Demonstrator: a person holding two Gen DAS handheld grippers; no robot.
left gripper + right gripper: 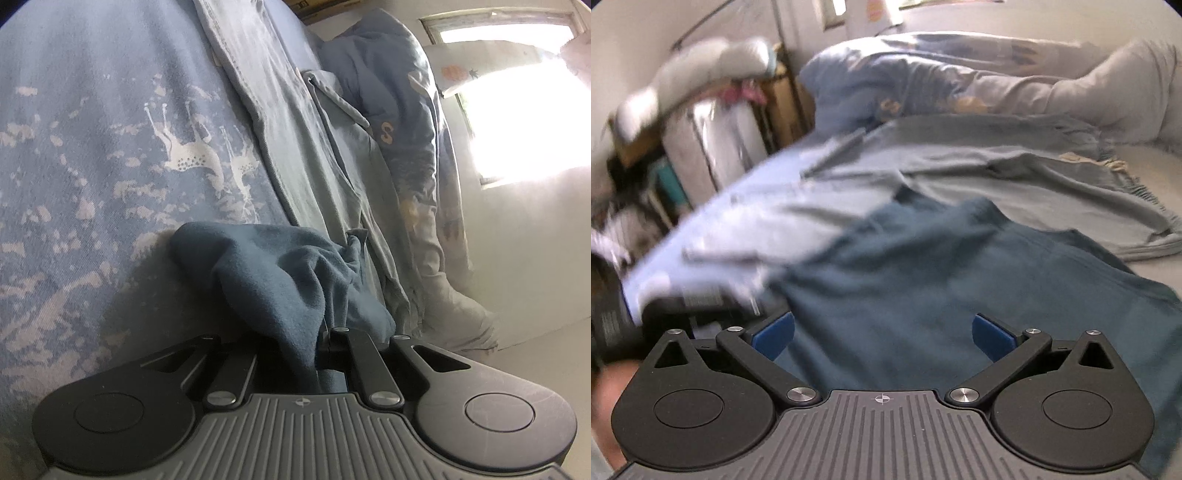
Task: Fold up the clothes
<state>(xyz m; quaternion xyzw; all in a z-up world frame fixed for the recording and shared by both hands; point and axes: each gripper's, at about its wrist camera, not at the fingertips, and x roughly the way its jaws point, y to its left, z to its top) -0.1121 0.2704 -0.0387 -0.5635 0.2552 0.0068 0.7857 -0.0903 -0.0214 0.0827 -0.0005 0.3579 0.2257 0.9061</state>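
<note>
Two grippers are seen over a bed covered by a pale blue bedspread with a white deer print (pixel 110 155), the largest surface, which serves as the folding area. Across it a long light grey-blue cotton garment (pixel 960 173) is laid out flat, probably set aside or awaiting its turn. Nearer, a dark teal soft-knit garment (pixel 923 280) is spread over the bed just ahead of the right gripper (pixel 882 332), whose blue pads (pixel 775 332) are spread wide with nothing pinched between them; the cloth lies beneath, apparently let go so it can settle flat. The left gripper (pixel 325 347) is pressed together on a bunched corner of the same teal garment (pixel 280 280), seemingly kept anchored there so a fold can be drawn.
</note>
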